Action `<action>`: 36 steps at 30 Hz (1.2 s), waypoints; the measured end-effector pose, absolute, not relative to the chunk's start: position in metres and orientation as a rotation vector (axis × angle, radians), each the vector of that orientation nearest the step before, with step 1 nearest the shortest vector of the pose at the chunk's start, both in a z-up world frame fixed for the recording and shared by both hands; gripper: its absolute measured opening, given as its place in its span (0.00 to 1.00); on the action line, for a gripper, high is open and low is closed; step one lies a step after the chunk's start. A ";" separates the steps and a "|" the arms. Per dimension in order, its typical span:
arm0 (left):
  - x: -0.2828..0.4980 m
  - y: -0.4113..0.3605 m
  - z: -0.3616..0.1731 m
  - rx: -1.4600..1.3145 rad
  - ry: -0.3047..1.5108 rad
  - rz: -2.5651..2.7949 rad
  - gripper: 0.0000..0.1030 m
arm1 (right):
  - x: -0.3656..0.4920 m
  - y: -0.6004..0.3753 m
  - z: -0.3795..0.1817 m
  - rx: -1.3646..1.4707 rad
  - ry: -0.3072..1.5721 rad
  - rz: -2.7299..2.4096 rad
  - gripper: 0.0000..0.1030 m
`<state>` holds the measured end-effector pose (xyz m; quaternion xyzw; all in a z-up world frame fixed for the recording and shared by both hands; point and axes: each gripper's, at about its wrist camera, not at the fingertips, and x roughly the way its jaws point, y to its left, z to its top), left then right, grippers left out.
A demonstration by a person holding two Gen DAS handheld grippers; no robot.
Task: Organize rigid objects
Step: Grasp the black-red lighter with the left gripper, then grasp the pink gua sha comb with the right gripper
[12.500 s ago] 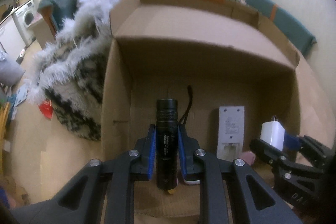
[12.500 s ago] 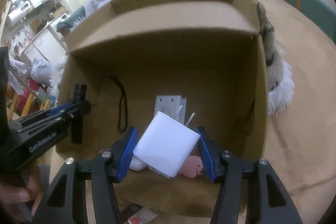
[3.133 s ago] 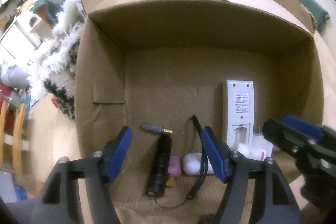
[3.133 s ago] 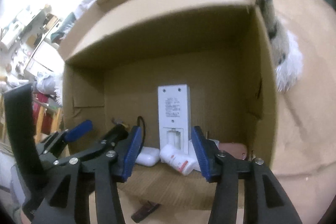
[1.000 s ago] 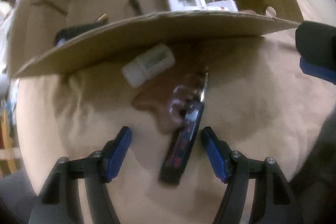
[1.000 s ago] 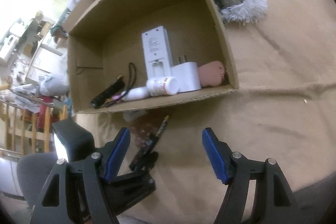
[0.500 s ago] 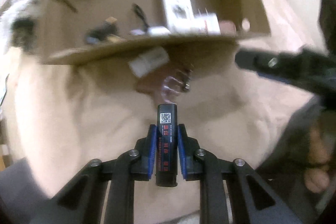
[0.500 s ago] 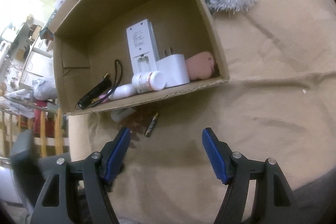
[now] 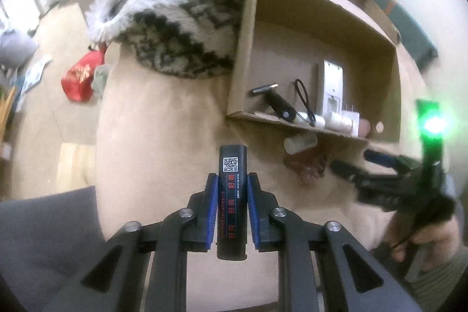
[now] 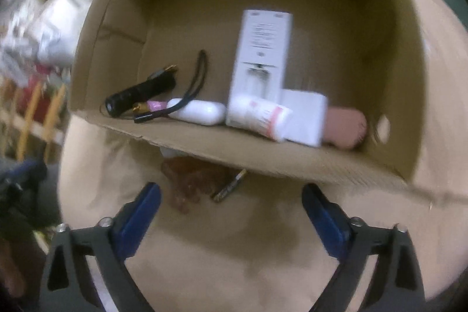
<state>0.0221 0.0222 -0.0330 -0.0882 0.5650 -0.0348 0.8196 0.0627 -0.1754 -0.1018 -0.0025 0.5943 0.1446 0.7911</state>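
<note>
An open brown cardboard box (image 9: 392, 95) is lying far right on the tan blanket (image 9: 163, 136), already holding a white remote (image 10: 263, 54); the left gripper (image 9: 232, 208) is clamping a black rectangular battery pack (image 9: 232, 195) near the front, risking catching the box lip, while the right gripper (image 10: 231, 212) is gaping empty
</note>
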 end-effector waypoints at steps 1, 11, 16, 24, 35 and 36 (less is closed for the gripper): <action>0.023 0.021 -0.033 -0.191 1.197 -0.073 0.17 | 0.065 -0.169 -0.106 -0.035 1.293 0.320 1.00; 0.021 0.021 -0.031 -0.238 1.195 -0.091 0.17 | 0.088 -0.116 -0.155 -0.290 1.423 0.315 1.00; 0.022 0.018 -0.031 -0.230 1.195 -0.092 0.17 | 0.094 -0.117 -0.160 -0.235 1.421 0.316 1.00; 0.024 0.016 -0.039 -0.201 1.216 -0.069 0.17 | 0.073 -0.117 -0.153 -0.246 1.359 0.355 1.00; 0.025 0.013 -0.042 -0.181 1.213 -0.049 0.17 | 0.028 -0.144 -0.096 -0.118 1.287 0.405 1.00; 0.025 0.013 -0.042 -0.177 1.211 -0.048 0.17 | 0.022 -0.147 -0.088 -0.102 1.271 0.409 1.00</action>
